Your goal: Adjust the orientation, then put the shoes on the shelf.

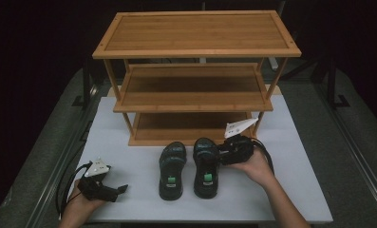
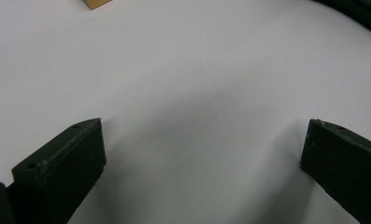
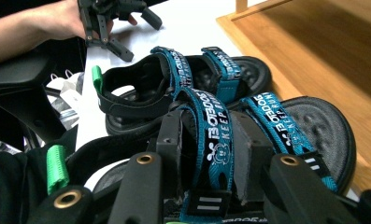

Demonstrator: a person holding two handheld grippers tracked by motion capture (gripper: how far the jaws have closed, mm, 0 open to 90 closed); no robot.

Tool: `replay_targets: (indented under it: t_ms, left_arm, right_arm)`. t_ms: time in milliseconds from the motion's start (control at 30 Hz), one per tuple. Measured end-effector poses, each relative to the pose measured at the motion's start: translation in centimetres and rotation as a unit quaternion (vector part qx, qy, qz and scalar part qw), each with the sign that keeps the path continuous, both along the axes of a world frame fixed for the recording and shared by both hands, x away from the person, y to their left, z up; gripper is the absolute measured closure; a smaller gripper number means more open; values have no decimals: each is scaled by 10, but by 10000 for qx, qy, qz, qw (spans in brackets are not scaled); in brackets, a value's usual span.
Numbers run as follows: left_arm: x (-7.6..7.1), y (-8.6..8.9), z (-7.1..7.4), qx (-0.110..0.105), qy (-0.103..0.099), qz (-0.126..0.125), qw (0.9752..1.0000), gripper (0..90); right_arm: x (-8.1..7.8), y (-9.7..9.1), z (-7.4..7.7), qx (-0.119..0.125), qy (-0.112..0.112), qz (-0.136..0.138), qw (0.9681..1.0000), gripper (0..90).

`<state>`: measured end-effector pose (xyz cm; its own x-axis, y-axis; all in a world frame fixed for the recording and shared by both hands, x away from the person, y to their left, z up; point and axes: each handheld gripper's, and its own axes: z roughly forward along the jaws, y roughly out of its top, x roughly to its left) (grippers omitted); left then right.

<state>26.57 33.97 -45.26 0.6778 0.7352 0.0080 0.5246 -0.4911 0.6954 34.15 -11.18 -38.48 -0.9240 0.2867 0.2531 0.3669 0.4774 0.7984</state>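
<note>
Two black sandals with teal straps lie side by side on the white table, in front of a wooden shoe rack (image 1: 195,95). My right gripper (image 1: 220,154) comes at the right sandal (image 1: 206,171) from its right side. In the right gripper view its jaws (image 3: 213,135) are shut on that sandal's teal middle strap (image 3: 206,109), pads pressed against both sides. The left sandal (image 1: 172,172) lies untouched beside it. At the table's front left my left gripper (image 1: 120,189) stands open, its fingers (image 2: 66,163) wide apart over bare table with nothing between them.
The rack's bottom shelf (image 3: 323,46) lies just beyond the sandals' toes, its front edge close to them. The white table top (image 1: 129,156) spreads left of the sandals. Cables trail from both grippers. A rack foot (image 2: 96,3) and a sandal edge (image 2: 360,11) are seen in the left gripper view.
</note>
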Motion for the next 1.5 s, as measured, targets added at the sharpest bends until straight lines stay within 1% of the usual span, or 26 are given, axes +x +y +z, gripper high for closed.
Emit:
replay_targets:
  t_ms: [100, 333, 400, 567, 600, 667, 700, 800, 867, 967, 1033, 1100, 1200, 1300, 1400, 1500]
  left_arm:
    - [0, 0, 0, 1, 0, -4, 10000, 0]
    - [0, 0, 0, -2, 1, -2, 10000, 0]
    - [0, 0, 0, -1, 1, -2, 10000, 0]
    - [0, 0, 0, -2, 3, -1, 10000, 0]
    - [0, 0, 0, -1, 1, -2, 10000, 0]
    - [0, 0, 0, 2, -1, -4, 10000, 0]
    - [0, 0, 0, 2, 1, -6, 10000, 0]
    - [0, 0, 0, 0, -2, -7, 10000, 0]
    - [0, 0, 1, -3, 4, -14, 10000, 0]
    - [1, 0, 1, -17, 33, -17, 10000, 0]
    - [1, -1, 4, -133, 56, -63, 9999, 0]
    - [1, -3, 7, -175, 37, -98, 9998, 0]
    - [1, -12, 16, -297, 30, -253, 9992, 0]
    - [2, -21, 25, -462, 29, -446, 9979, 0]
    - [6, -30, 35, -613, 13, -597, 9963, 7]
    - [11, -40, 44, -601, -4, -778, 9952, 34]
  right_arm:
    - [2, 8, -4, -77, 34, 69, 9999, 669]
    - [5, 21, -13, -115, 119, 195, 9997, 668]
    - [5, 23, -15, -159, 87, 193, 9996, 669]
    - [4, 24, -16, -164, 1, 130, 9998, 656]
    - [4, 24, -17, -153, -25, 114, 9998, 630]
    - [3, 24, -17, -104, 20, 79, 9999, 521]
    - [2, 23, -16, -98, 5, 20, 9999, 497]
    - [-3, 19, -10, -117, -62, -52, 9999, 456]
    - [-7, 13, -7, -53, -99, -123, 9999, 442]
    - [-9, 9, -7, -114, -149, -188, 9996, 429]
    - [-9, 8, -7, -159, -185, -237, 9994, 424]
    - [-9, 7, -8, -174, -189, -270, 9993, 424]
    - [-10, 7, -8, -134, -192, -256, 9994, 424]
    - [-9, 8, -8, -138, -219, -253, 9993, 423]
    - [-9, 9, -9, -162, -189, -238, 9994, 423]
    - [-11, 9, -7, -127, -201, -229, 9995, 424]
